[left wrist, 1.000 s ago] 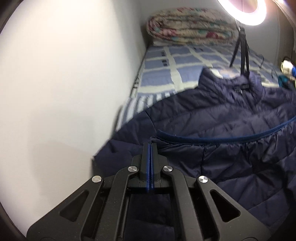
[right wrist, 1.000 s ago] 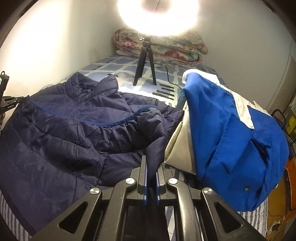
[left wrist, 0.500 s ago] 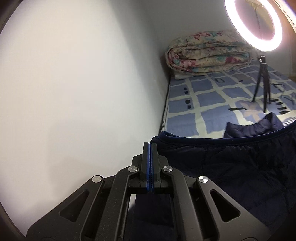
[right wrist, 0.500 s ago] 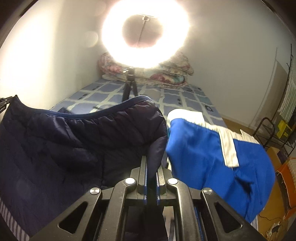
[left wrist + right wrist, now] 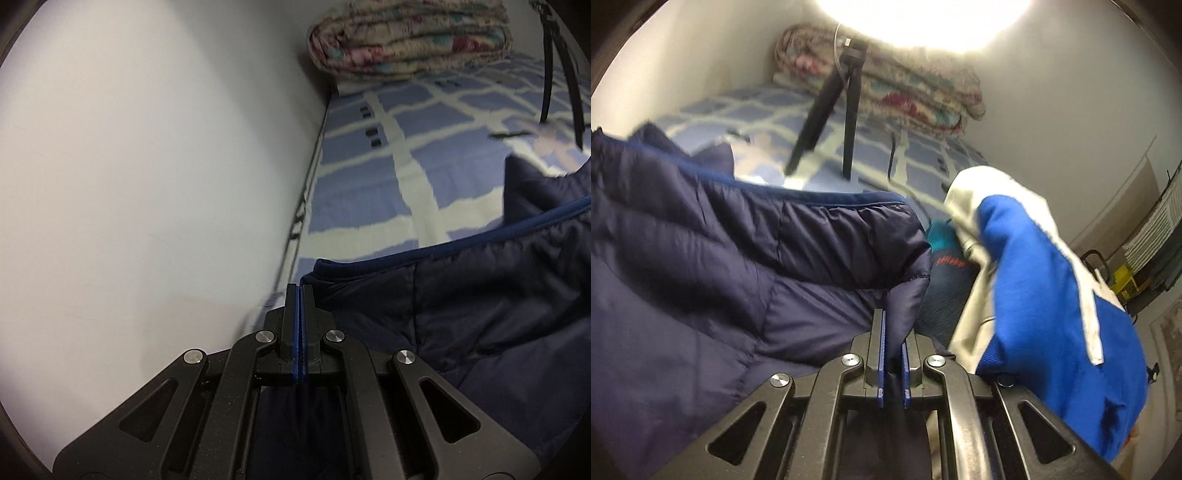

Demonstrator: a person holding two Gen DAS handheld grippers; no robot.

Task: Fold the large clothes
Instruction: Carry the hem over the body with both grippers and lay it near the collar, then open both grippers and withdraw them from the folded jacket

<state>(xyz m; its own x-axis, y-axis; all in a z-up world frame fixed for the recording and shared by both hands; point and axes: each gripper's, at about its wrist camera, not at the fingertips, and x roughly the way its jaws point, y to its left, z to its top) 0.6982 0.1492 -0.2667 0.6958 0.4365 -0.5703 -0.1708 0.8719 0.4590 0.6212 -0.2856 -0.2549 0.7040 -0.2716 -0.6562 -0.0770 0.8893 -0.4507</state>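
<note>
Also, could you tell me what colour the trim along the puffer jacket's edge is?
Brighter royal blue piping on the navy puffer jacket, clearest in the right wrist view.

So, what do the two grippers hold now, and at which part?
Both grip the navy puffer jacket along its blue-trimmed edge: the left gripper pinches one corner of it, and the right gripper pinches the other corner.

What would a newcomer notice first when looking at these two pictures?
First is the navy puffer jacket, which fills the lower left of the right wrist view, its hem pinched by the right hand-held gripper and the left hand-held gripper. Next is the bright blue and white garment piled to its right. Behind, a rolled floral quilt lies at the far end of the checked bed.
</note>
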